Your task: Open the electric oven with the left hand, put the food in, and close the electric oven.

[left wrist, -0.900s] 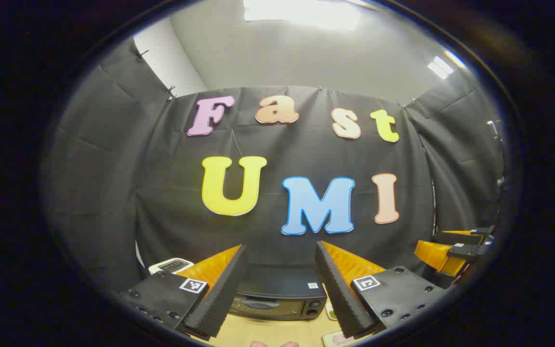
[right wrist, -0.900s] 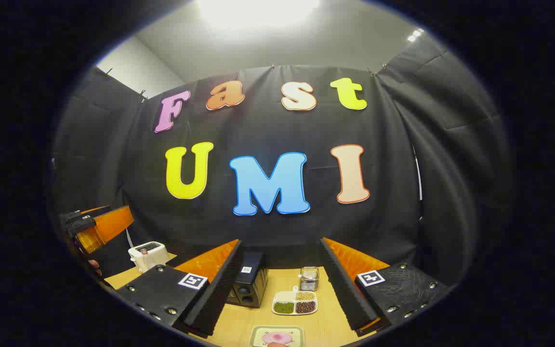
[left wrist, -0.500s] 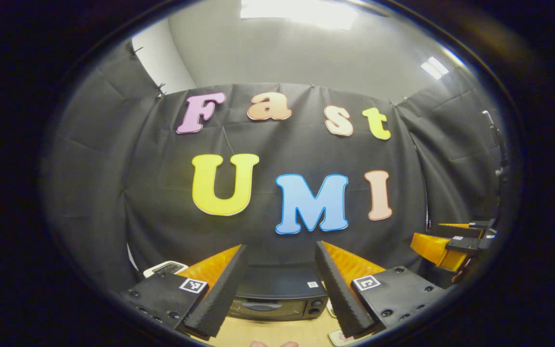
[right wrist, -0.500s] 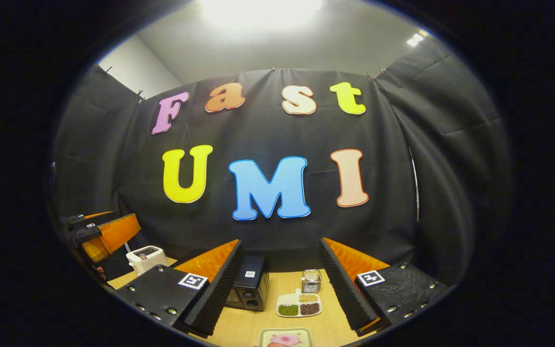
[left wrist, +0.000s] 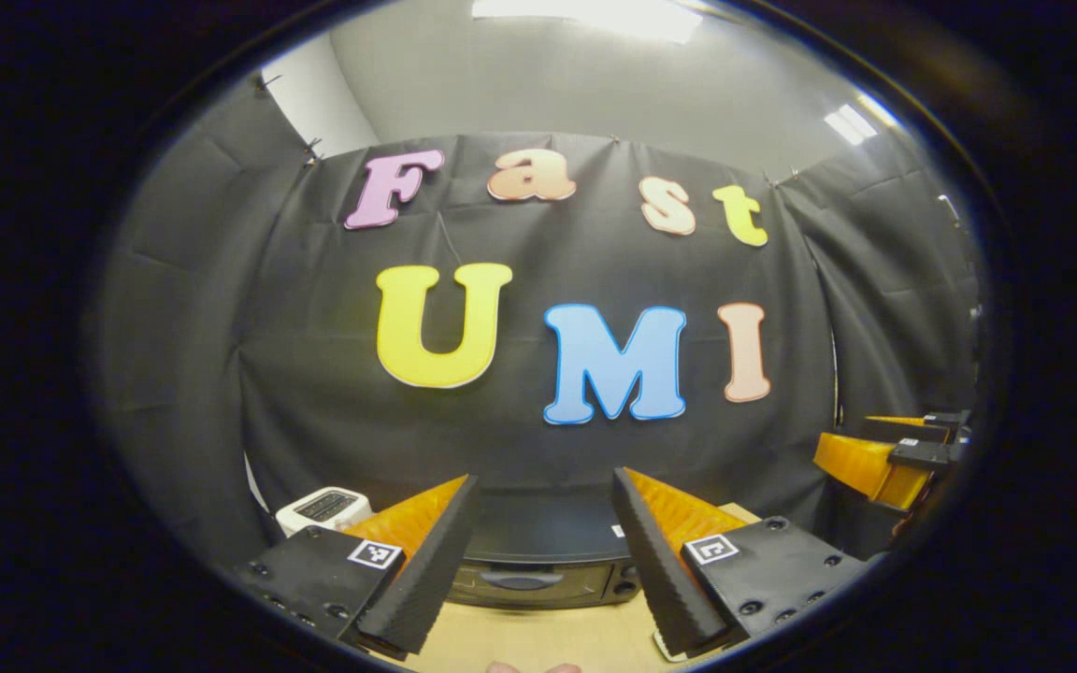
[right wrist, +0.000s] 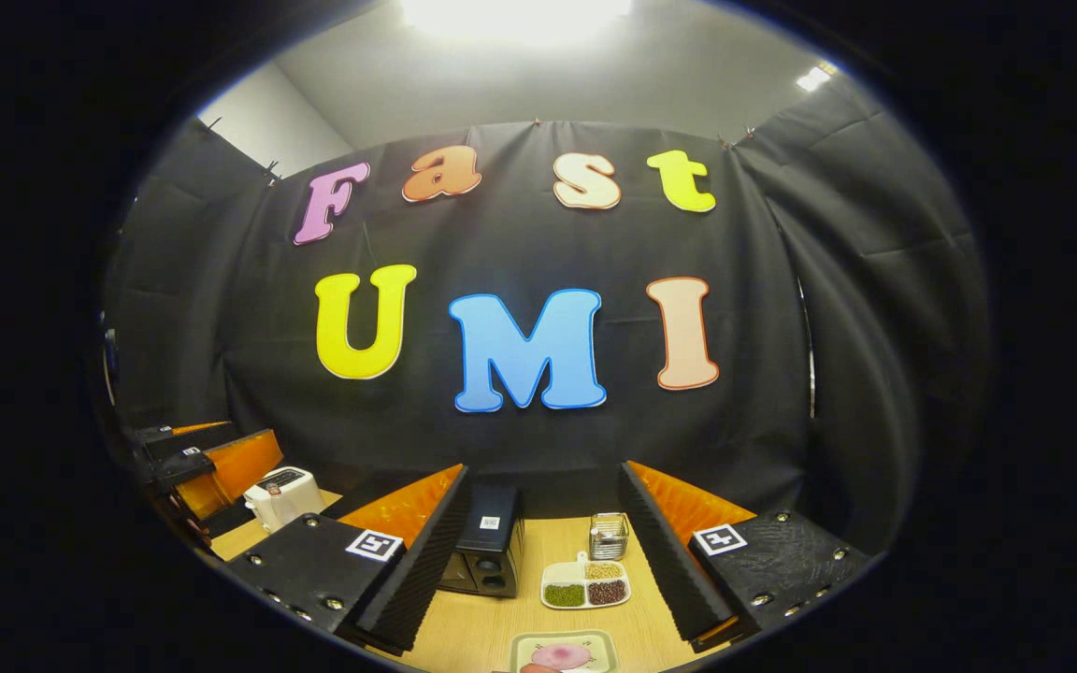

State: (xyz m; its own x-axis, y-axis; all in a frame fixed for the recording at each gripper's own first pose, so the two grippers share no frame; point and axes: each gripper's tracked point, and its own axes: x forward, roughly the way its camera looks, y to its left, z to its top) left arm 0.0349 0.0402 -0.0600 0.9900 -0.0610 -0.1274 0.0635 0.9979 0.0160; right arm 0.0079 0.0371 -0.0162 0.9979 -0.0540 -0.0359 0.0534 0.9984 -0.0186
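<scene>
Hanging above the desk (left wrist: pixel 538 640), the left gripper (left wrist: pixel 538 561) has its fingers spread wide with nothing between them. Just past them in the left gripper view stands the oven (left wrist: pixel 538 565), squarely front-on, its door shut and its handle across the top of the door. Its knobs sit at the right end of the front. To the oven's left a white toaster (left wrist: pixel 323 509) stands on the desk. Far off at the right edge of that view the right gripper (left wrist: pixel 884 458) hangs in the air, apart from everything on the desk; from here its opening cannot be told.

In the right gripper view the right gripper (right wrist: pixel 543 561) is likewise wide open and holds nothing. Nearest, at the bottom edge between its fingers, lies a small tray (right wrist: pixel 595 643) with pink food (right wrist: pixel 557 656) on it. Beyond it a divided dish (right wrist: pixel 585 589) holds green, brown and pale grains in separate sections. Just behind the dish stands a small wire holder (right wrist: pixel 610 535). Left of the dish is the oven (right wrist: pixel 487 551), seen from its knob end. Farther left stands the toaster (right wrist: pixel 281 495), and beside it, at the view's left edge, the left gripper (right wrist: pixel 211 458) hangs above the desk (right wrist: pixel 464 636).
</scene>
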